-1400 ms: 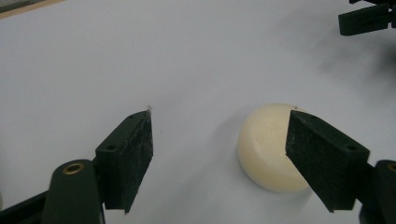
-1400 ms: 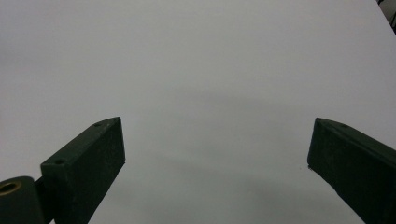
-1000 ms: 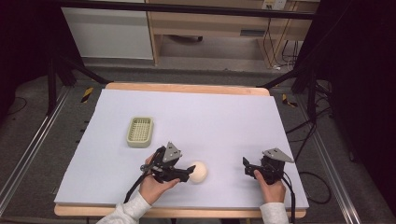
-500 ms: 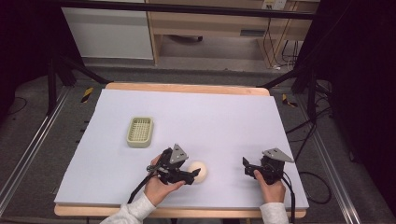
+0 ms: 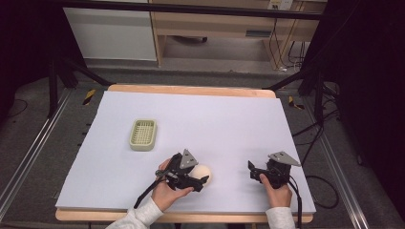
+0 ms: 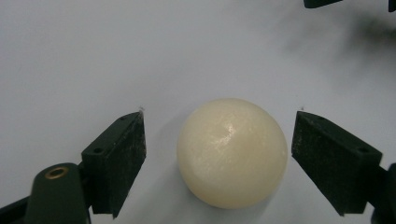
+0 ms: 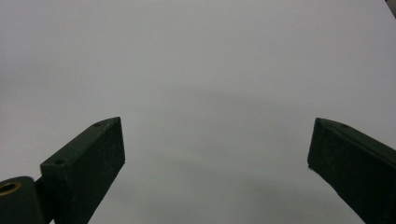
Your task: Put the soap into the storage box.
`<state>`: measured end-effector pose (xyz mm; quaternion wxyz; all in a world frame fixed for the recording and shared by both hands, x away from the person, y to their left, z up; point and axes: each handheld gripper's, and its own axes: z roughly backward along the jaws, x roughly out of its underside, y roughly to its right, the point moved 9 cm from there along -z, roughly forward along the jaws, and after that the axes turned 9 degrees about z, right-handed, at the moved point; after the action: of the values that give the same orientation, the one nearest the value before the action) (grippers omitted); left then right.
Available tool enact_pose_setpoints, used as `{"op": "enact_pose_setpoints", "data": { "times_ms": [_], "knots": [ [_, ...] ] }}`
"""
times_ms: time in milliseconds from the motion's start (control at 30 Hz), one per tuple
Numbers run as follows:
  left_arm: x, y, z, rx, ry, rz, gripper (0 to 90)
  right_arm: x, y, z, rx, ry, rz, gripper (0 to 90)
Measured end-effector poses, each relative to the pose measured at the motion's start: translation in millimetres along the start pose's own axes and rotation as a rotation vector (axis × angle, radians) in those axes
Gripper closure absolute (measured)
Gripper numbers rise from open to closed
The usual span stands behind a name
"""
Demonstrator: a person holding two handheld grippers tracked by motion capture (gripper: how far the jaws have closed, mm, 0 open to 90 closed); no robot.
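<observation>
A cream-coloured ball [image 5: 202, 172] [image 6: 232, 152] rests on the white table sheet [image 5: 215, 124] near the front edge. My left gripper [image 5: 202, 179] [image 6: 219, 140] is open, with a jaw on either side of the ball and a gap on each side. To the right, my right gripper [image 5: 251, 171] [image 7: 217, 154] stands open over the bare sheet with nothing between its jaws. A hand holds each gripper from the near edge.
A pale green slotted tray [image 5: 143, 134] lies left of centre on the sheet. The wooden table edge [image 5: 191, 89] runs along the back, and cables [image 5: 305, 143] hang off the right side.
My left gripper has moved right and forward until its jaws straddle the ball. The right gripper has stayed where it was.
</observation>
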<state>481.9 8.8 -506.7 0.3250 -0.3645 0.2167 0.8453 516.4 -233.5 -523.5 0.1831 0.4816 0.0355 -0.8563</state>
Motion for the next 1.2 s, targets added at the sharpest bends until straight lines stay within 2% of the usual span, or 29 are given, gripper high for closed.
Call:
{"op": "enact_pose_setpoints", "data": {
  "times_ms": [400, 567, 767, 933, 1033, 1200],
  "knots": [
    [5.8, 2.5, -7.4, 0.000, -0.038, -0.024, 14.6, 0.5, -0.4, -0.6, -0.001, -0.004, 0.002, 4.4],
    [7.5, 3.6, -12.8, 0.001, -0.045, -0.014, 14.4, 0.3, -0.3, -0.4, 0.000, -0.003, 0.002, 4.4],
    [11.0, 5.5, -19.5, 0.001, -0.070, -0.023, 15.0, 0.1, -0.6, -0.9, -0.002, -0.001, 0.006, 4.4],
    [13.0, 5.9, -25.7, -0.004, -0.079, -0.021, 18.0, 0.2, -0.9, -1.0, -0.003, -0.002, 0.006, 4.4],
    [14.4, 4.9, -26.4, -0.006, -0.092, -0.035, 19.2, 0.2, -0.8, -0.9, -0.002, -0.002, 0.006, 4.4],
    [14.9, 4.8, -26.5, -0.005, -0.089, -0.027, 22.3, 0.2, -0.5, -1.1, 0.000, -0.003, 0.007, 4.4]
  ]
}}
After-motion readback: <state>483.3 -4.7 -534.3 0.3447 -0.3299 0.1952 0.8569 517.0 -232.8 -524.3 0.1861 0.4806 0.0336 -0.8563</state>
